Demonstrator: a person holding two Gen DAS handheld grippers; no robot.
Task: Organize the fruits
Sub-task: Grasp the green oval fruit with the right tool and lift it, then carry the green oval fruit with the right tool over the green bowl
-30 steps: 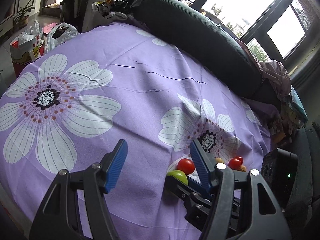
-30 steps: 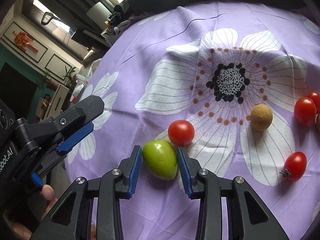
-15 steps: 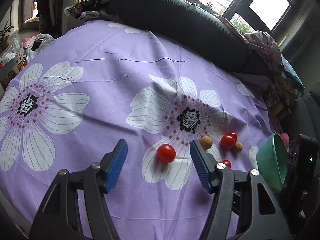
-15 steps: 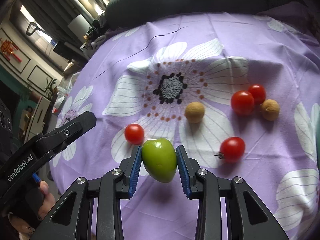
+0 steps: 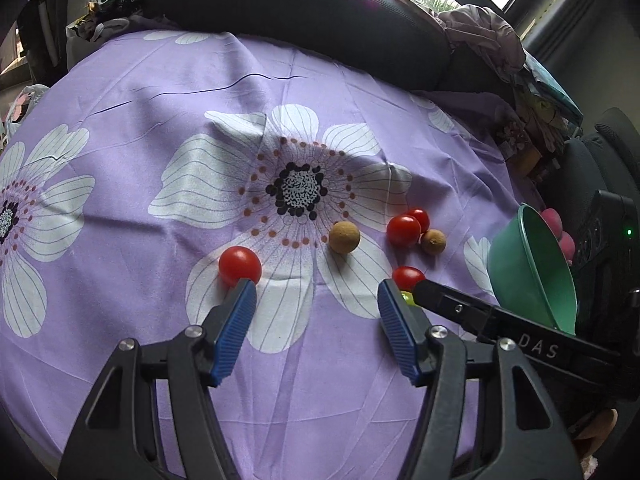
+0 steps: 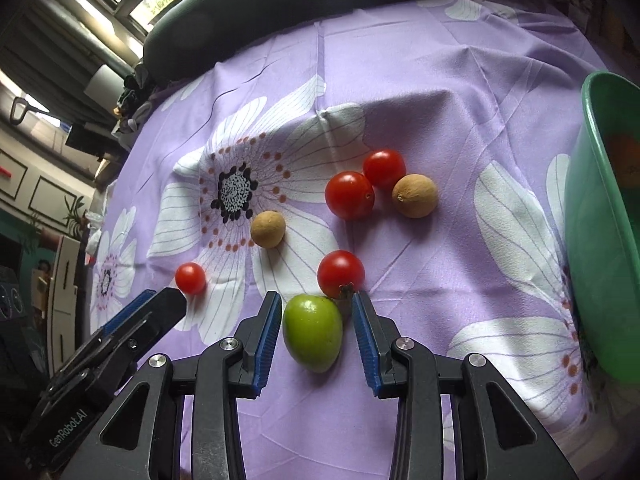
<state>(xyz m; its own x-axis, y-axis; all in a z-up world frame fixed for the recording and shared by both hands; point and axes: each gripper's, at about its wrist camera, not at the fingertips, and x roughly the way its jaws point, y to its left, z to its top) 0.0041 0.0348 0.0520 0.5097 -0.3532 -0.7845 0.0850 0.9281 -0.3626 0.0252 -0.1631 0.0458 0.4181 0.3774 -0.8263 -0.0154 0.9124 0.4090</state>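
In the right wrist view a green fruit [image 6: 313, 333] lies on the purple cloth between the spread pads of my right gripper [image 6: 316, 332], which is open; neither pad touches it. Beyond it lie several red cherry tomatoes [image 6: 341, 273] and two brown round fruits [image 6: 414, 195]. A green bowl [image 6: 592, 240] stands at the right edge. My left gripper [image 5: 313, 312] is open and empty above the cloth, a red tomato [image 5: 240, 266] by its left fingertip. The bowl also shows in the left wrist view [image 5: 532, 276].
The flowered purple cloth [image 5: 160, 100] covers a round table. A dark cushion [image 5: 300, 12] runs along its far edge, with clothes and clutter at the far right. My right gripper's finger [image 5: 472, 310] crosses the left wrist view.
My right gripper carried the green fruit toward the other fruits, set it on the cloth and opened. My left gripper swung right, so the fruits and bowl came into its view.
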